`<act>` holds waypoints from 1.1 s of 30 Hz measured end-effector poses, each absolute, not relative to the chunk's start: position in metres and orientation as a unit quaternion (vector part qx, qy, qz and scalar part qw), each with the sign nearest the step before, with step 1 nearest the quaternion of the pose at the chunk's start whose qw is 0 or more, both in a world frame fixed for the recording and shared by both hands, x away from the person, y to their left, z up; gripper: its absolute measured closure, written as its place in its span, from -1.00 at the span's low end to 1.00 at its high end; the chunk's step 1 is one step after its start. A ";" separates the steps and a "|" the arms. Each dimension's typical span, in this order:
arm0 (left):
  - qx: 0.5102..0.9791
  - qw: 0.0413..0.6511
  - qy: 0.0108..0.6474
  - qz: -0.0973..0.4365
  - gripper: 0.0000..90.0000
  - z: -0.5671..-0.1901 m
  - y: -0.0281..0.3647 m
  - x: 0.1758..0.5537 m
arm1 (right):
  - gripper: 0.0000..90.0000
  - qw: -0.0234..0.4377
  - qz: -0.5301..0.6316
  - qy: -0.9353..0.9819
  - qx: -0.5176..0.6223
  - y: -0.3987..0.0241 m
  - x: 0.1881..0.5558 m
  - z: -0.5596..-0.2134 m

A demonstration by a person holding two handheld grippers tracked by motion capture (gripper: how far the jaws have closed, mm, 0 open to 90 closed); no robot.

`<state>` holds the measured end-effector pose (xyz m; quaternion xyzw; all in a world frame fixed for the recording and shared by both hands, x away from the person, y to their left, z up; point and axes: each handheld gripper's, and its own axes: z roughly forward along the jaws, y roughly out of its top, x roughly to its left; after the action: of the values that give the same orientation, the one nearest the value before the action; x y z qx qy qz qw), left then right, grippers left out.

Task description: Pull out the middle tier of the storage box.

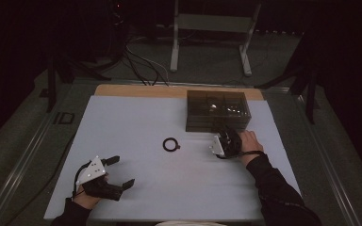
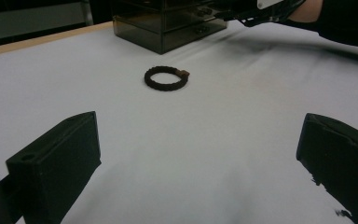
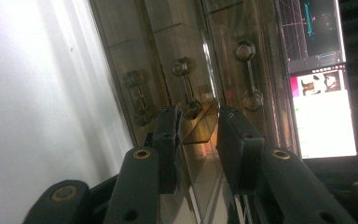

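Reaching for the smoky acrylic drawer box at the far right of the table — right gripper is turned on its side with its jaws narrowed around a small drawer handle, though I can't tell if the pads actually bite yet. Box looks light, rigid and slick, so I'd pinch the handle's thin bar. Left gripper sits released, near a dark bracelet

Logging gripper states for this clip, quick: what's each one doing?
Left gripper: open, empty.
Right gripper: jaws either side of a drawer handle; grip cannot be told.
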<state>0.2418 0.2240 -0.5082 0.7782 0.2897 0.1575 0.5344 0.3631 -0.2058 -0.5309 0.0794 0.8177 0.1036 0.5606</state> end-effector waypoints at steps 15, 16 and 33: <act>0.779 0.533 0.289 0.158 -0.98 -0.508 0.224 0.242 | 0.67 0.575 0.071 0.813 0.057 -0.199 0.370 -0.539; 0.779 0.533 0.289 0.159 -0.98 -0.508 0.224 0.242 | 0.67 0.577 0.068 0.812 0.058 -0.199 0.370 -0.540; 0.782 0.531 0.287 0.158 -0.98 -0.509 0.223 0.242 | 0.77 0.593 0.047 0.802 0.056 -0.192 0.372 -0.545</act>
<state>0.2420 0.2234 -0.5086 0.7815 0.2871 0.1577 0.5310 0.3719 -0.1919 -0.5450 0.0561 0.8019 0.0467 0.5929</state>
